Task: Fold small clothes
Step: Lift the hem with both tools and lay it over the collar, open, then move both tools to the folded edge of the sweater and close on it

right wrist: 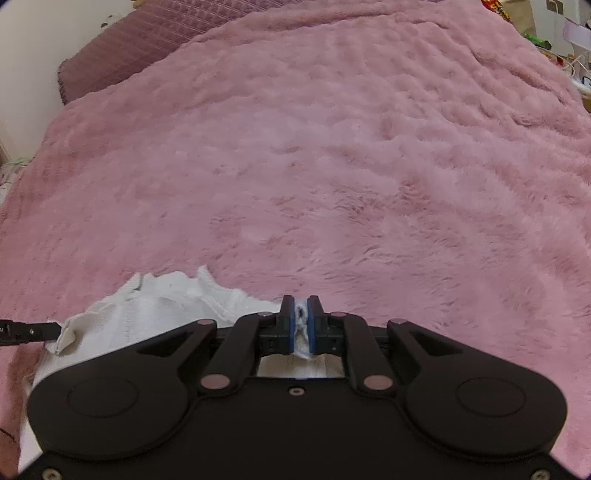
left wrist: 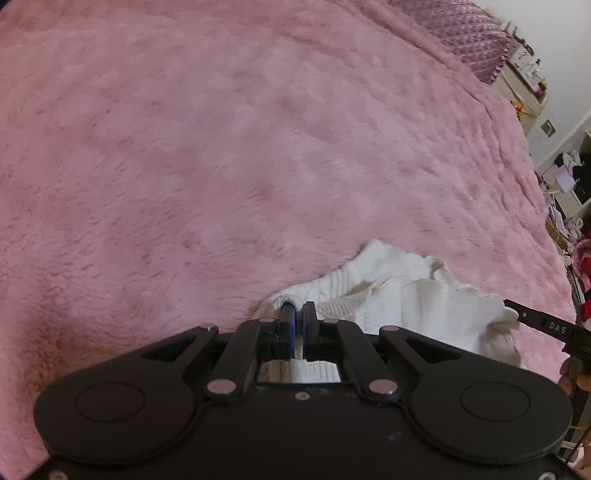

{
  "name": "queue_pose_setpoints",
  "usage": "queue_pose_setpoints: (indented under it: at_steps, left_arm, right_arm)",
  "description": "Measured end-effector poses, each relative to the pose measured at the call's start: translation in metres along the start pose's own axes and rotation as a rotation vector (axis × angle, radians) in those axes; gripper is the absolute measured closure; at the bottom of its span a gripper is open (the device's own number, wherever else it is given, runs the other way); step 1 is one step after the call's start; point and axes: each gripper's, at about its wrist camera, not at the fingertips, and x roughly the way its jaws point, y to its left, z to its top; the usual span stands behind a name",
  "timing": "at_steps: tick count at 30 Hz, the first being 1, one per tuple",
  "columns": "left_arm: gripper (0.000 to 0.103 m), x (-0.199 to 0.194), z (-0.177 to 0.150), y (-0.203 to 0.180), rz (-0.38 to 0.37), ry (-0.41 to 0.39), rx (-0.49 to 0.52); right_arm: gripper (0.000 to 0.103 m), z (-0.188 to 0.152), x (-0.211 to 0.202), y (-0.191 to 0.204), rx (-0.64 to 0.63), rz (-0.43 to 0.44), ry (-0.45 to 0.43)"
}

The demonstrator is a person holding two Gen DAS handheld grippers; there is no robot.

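Note:
A small white knitted garment (left wrist: 399, 295) lies bunched on a pink fluffy blanket (left wrist: 221, 147). My left gripper (left wrist: 298, 314) is shut on one edge of the garment. The right gripper's fingers (left wrist: 532, 319) reach the garment's other end at the right of the left wrist view. In the right wrist view my right gripper (right wrist: 300, 314) is shut on a pinch of the white garment (right wrist: 155, 306), which spreads to its left. The left gripper's fingers (right wrist: 33, 332) touch the garment's far left edge there.
The pink blanket (right wrist: 332, 147) covers the bed ahead of both grippers. A purple quilted pillow (left wrist: 465, 33) (right wrist: 147, 40) lies at the head of the bed. Cluttered furniture and boxes (left wrist: 565, 177) stand past the bed's right side.

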Motion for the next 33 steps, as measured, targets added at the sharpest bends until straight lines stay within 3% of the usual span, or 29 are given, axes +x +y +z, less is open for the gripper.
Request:
queue_pose_setpoints:
  at_steps: [4, 6, 7, 8, 13, 20, 24, 26, 27, 33]
  left_arm:
    - [0.098, -0.002, 0.001, 0.008, -0.016, -0.031, -0.04]
    - [0.092, -0.014, 0.003, 0.01, -0.004, -0.089, -0.058]
    - [0.08, -0.024, 0.004, 0.012, 0.015, -0.132, -0.056]
    - [0.079, -0.032, 0.005, 0.013, 0.027, -0.161, -0.053]
    - [0.079, -0.065, -0.003, 0.016, -0.07, -0.18, -0.053]
    - [0.079, -0.055, -0.044, -0.016, -0.045, -0.122, 0.147]
    - [0.078, -0.038, -0.053, -0.025, -0.051, -0.108, 0.168]
    - [0.078, -0.03, -0.053, -0.028, -0.028, -0.108, 0.182]
    - [0.078, -0.025, -0.052, -0.029, -0.017, -0.1, 0.185]
    - [0.078, -0.001, -0.049, -0.02, 0.031, -0.063, 0.159]
  right_arm:
    - [0.093, -0.002, 0.002, -0.003, -0.013, -0.029, -0.018]
    - [0.069, -0.002, -0.005, -0.006, -0.004, -0.043, -0.057]
    - [0.055, -0.002, -0.011, -0.008, 0.004, -0.038, -0.088]
    - [0.053, -0.002, -0.017, -0.01, 0.007, -0.032, -0.113]
    - [0.052, -0.007, -0.044, -0.007, -0.077, -0.009, -0.143]
    - [0.052, -0.019, -0.025, 0.002, -0.197, -0.02, -0.056]
    - [0.055, -0.021, -0.008, 0.01, -0.224, -0.018, -0.039]
    - [0.072, -0.021, 0.001, 0.013, -0.236, -0.016, -0.005]
    - [0.092, -0.021, 0.005, 0.014, -0.242, -0.032, 0.003]
    - [0.096, -0.019, 0.003, 0.009, -0.219, -0.092, -0.026]
